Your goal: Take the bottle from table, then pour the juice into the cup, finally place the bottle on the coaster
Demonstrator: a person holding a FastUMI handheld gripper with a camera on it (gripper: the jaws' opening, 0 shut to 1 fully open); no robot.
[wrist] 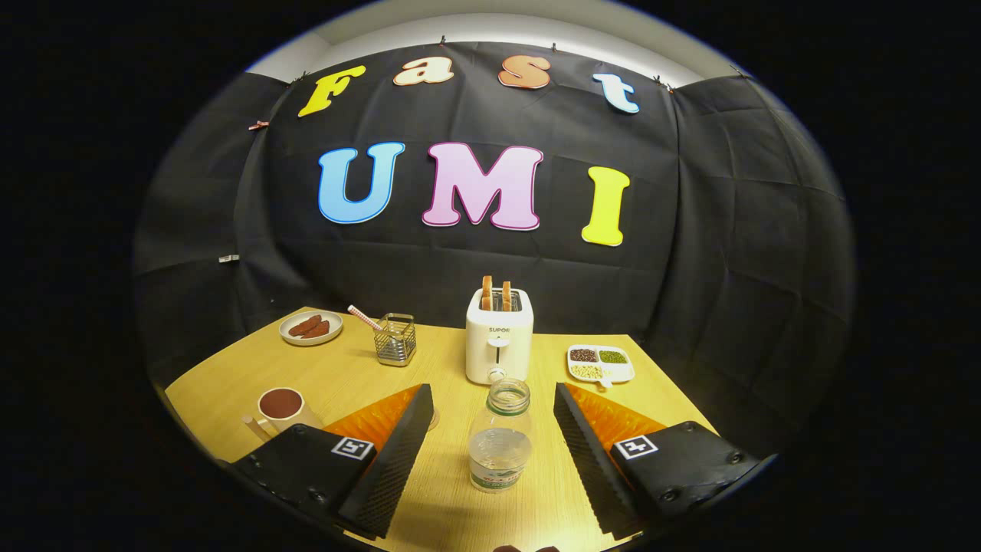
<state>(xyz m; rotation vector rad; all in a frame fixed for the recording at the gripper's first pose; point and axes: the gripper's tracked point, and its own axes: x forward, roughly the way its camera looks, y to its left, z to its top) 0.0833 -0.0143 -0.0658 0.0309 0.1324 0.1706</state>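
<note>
Task barely begun: tongs (490,452) spread wide, holding nothing, with the uncapped clear bottle (500,437) upright on the worktop (345,376) between the fingers, untouched; grasp, pour into the cup (282,409) off left, and coaster placement all remain.

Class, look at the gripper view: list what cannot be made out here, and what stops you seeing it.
- Coaster: something round behind the left finger, mostly hidden by it.
- Mug: base hidden by the gripper body.
- Bottle: label print too small to make out.
- Tray: contents too small to identify.
- Plate: its brown food too small to identify.

Jaws stand open either side of the bottle.
</note>
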